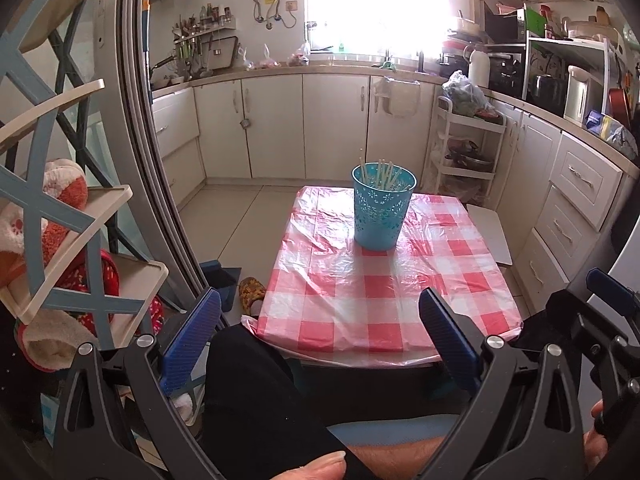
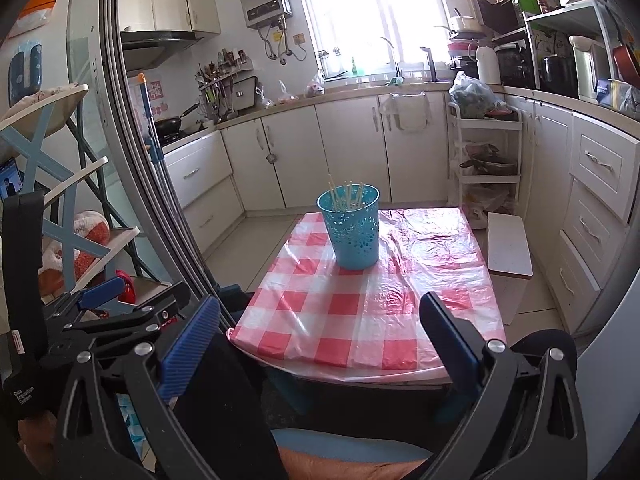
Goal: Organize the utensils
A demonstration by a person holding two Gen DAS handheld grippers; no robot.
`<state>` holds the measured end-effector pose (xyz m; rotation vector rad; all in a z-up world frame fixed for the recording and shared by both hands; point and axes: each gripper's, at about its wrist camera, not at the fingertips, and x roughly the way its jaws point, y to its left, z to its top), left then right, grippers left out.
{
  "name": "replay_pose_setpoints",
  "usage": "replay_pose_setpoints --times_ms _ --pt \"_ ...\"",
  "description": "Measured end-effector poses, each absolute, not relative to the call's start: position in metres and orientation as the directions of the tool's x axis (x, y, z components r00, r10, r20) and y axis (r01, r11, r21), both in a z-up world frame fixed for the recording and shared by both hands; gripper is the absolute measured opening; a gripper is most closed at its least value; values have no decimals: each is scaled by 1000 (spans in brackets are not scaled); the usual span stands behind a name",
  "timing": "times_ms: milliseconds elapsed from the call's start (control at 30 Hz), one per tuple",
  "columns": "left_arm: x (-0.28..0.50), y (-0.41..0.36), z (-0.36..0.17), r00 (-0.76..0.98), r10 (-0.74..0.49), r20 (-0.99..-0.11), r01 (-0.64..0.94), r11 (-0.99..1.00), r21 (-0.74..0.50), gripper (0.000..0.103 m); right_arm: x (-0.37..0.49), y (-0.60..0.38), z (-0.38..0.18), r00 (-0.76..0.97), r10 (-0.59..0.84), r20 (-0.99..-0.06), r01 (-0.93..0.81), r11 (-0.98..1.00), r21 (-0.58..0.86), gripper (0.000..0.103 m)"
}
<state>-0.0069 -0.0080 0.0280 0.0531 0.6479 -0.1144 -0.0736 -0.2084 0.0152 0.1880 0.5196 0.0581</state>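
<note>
A blue perforated cup [image 1: 382, 210] stands upright near the far end of a small table [image 1: 360, 312] with a red-and-white checked cloth. Several pale chopsticks [image 1: 382, 174] stand inside it. The cup also shows in the right wrist view [image 2: 354, 226], with the chopsticks [image 2: 348, 196] and the table [image 2: 352, 320]. My left gripper [image 1: 320, 340] is open and empty, held back from the table's near edge. My right gripper [image 2: 318, 340] is open and empty, also short of the near edge. The right gripper's finger shows at the right edge of the left wrist view [image 1: 610, 288].
A shelf rack with slippers [image 1: 60, 220] stands at the left behind a door frame. A white stool [image 2: 508, 246] and a white trolley [image 2: 486, 160] stand right of the table. Kitchen cabinets [image 1: 320, 128] run along the back and right. The person's dark-clothed legs [image 1: 256, 400] are below the grippers.
</note>
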Motion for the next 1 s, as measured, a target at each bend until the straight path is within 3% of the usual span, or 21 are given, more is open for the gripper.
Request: replay_pose_setpoints --times_ms 1000 --pt "-22 -1 26 811 -51 -583 80 996 25 95 -83 -197 15 874 92 -478 -18 987 157 96"
